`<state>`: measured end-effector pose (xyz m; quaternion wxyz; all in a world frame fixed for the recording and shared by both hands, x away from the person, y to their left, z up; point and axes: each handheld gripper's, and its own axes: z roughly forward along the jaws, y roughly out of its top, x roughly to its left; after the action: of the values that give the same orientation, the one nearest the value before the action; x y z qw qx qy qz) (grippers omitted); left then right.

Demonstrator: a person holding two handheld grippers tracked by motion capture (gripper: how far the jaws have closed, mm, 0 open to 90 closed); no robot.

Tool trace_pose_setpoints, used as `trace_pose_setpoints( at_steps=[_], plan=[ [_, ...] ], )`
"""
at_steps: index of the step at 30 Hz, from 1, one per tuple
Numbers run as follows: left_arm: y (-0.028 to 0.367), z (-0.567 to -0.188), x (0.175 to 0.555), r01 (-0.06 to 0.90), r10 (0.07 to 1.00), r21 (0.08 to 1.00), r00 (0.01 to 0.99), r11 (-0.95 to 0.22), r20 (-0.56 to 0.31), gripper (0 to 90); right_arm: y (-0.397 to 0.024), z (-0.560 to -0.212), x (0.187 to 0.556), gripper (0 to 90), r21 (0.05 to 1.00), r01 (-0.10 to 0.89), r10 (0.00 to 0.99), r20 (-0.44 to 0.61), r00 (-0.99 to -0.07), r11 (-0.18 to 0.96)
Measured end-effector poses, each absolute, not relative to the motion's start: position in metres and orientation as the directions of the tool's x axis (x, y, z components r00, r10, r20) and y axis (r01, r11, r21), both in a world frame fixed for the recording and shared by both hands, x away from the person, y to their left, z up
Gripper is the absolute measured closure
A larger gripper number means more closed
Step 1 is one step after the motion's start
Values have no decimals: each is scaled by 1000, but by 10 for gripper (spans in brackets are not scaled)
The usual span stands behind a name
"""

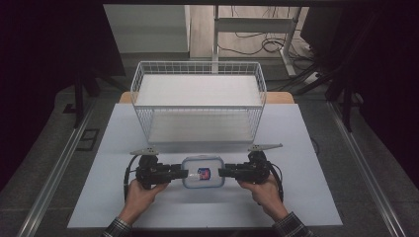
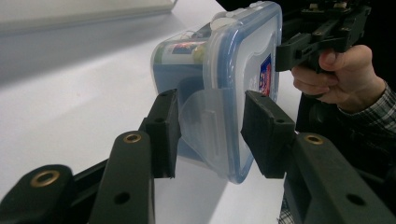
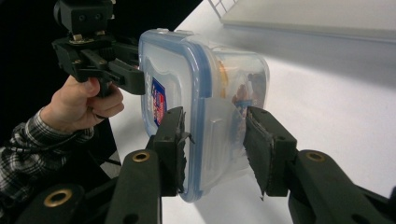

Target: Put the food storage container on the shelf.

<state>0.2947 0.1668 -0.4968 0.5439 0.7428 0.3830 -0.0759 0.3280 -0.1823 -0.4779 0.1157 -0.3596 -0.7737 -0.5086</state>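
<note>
**benchguy:** so where's the box sitting right now?

**me:** Front middle of the white table top (image 1: 296,197), between my two hands. It's a clear plastic food container (image 1: 203,172) with a blue-rimmed snap lid and a little red and blue sticker on the lid. My left gripper (image 1: 184,173) has one short end, my right gripper (image 1: 221,172) has the other, both lying roughly level and pointing at each other.

**benchguy:** actually clamped, or just hovering around it?

**me:** Clamped on both sides, as far as I can see. In the left gripper view my jaws straddle the lid's edge and the clear locking flap (image 2: 203,126), one pad on the lid side, the other on the body side. Same in the right gripper view: one pad flat against the lid by the sticker, the other against the tub wall. So my fingers are half closed with the box's end filling the gap.

**benchguy:** anything inside?

**me:** Some stuff shows through the wall, can't tell what it is.

**benchguy:** and behind it?

**me:** A white wire basket (image 1: 197,66), well apart from the box, toward the far edge of the table.
</note>
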Motion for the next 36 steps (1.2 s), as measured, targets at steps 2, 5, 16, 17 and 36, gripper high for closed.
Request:
trace_pose_setpoints(
  at_steps=[2, 5, 16, 17, 36],
  plan=[
    [168, -491, 297, 645, 492, 755, 698, -115, -521, 571, -181, -475, 330, 587, 706, 674, 436, 547, -714, 218],
    [169, -483, 300, 638, 496, 761, 700, -113, -513, 571, -179, -468, 334, 588, 715, 666, 429, 544, -721, 213],
    [175, -443, 318, 611, 495, 786, 714, -94, -495, 577, -176, -428, 354, 587, 753, 625, 419, 508, -752, 209],
    [175, -438, 319, 607, 498, 789, 716, -95, -490, 577, -175, -424, 356, 587, 756, 622, 417, 507, -754, 205],
    [184, -371, 358, 579, 517, 809, 724, -96, -457, 576, -165, -363, 396, 584, 783, 600, 411, 499, -763, 162]
  ],
)
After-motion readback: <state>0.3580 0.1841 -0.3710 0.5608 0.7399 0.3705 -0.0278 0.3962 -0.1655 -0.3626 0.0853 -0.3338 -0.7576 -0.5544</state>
